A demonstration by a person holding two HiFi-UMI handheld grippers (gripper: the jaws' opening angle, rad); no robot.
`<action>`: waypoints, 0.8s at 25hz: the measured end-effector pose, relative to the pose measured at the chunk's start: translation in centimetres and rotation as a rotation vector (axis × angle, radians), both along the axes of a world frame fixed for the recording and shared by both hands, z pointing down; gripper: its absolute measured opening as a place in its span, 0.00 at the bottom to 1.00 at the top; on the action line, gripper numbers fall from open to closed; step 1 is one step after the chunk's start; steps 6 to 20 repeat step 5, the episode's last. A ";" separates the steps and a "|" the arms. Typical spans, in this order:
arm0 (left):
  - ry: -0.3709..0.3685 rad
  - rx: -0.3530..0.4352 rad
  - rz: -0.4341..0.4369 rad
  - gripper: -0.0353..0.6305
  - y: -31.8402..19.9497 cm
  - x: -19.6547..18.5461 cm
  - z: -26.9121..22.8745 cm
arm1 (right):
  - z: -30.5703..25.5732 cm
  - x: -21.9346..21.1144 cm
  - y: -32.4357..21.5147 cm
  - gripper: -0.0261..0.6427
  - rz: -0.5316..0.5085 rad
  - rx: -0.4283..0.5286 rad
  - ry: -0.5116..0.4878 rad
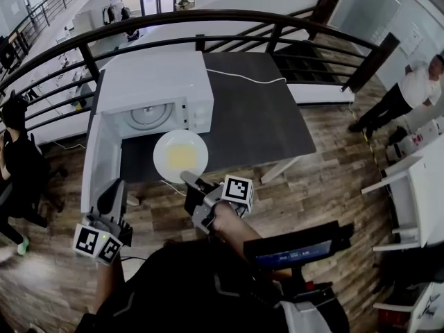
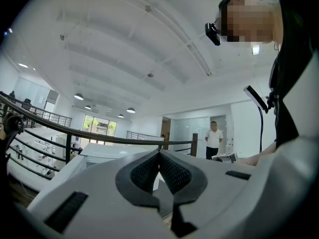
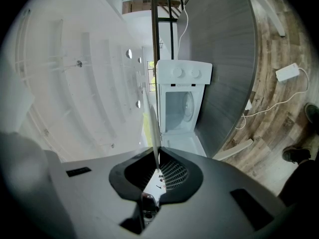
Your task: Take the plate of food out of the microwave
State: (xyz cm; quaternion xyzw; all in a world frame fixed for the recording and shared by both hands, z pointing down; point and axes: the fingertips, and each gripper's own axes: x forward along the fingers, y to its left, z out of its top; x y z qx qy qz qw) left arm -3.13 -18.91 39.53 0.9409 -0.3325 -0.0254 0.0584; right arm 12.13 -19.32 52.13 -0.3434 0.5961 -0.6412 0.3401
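A white plate point(image 1: 164, 159) with flat yellow food point(image 1: 182, 157) is out of the microwave point(image 1: 156, 82), over the dark table point(image 1: 257, 116) just in front of the open cavity. My right gripper point(image 1: 189, 179) is shut on the plate's near rim. In the right gripper view the plate point(image 3: 152, 123) shows edge-on as a thin line running into the right gripper point(image 3: 158, 156), with the microwave point(image 3: 182, 103) beyond. The microwave door point(image 1: 97, 158) hangs open to the left. My left gripper point(image 1: 111, 198) is low beside that door, pointing upward; the left gripper point(image 2: 159, 153) is shut with nothing in it.
A dark curved railing point(image 1: 208, 19) runs behind the table. A white power cord point(image 1: 243, 78) lies on the tabletop behind the microwave. A person point(image 1: 409, 92) stands at the far right near white tables point(image 1: 416, 186). A white adapter point(image 3: 288, 73) lies on the wooden floor.
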 end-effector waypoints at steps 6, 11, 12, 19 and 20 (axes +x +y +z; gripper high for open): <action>0.004 0.003 0.005 0.06 0.3 -0.1 -0.5 | -0.7 -0.2 0.2 0.07 0.002 0.010 -0.012; 0.004 0.003 0.005 0.06 0.3 -0.1 -0.5 | -0.7 -0.2 0.2 0.07 0.002 0.010 -0.012; 0.004 0.003 0.005 0.06 0.3 -0.1 -0.5 | -0.7 -0.2 0.2 0.07 0.002 0.010 -0.012; 0.004 0.003 0.005 0.06 0.3 -0.1 -0.5 | -0.7 -0.2 0.2 0.07 0.002 0.010 -0.012; 0.004 0.003 0.005 0.06 0.3 -0.1 -0.5 | -0.7 -0.2 0.2 0.07 0.002 0.010 -0.012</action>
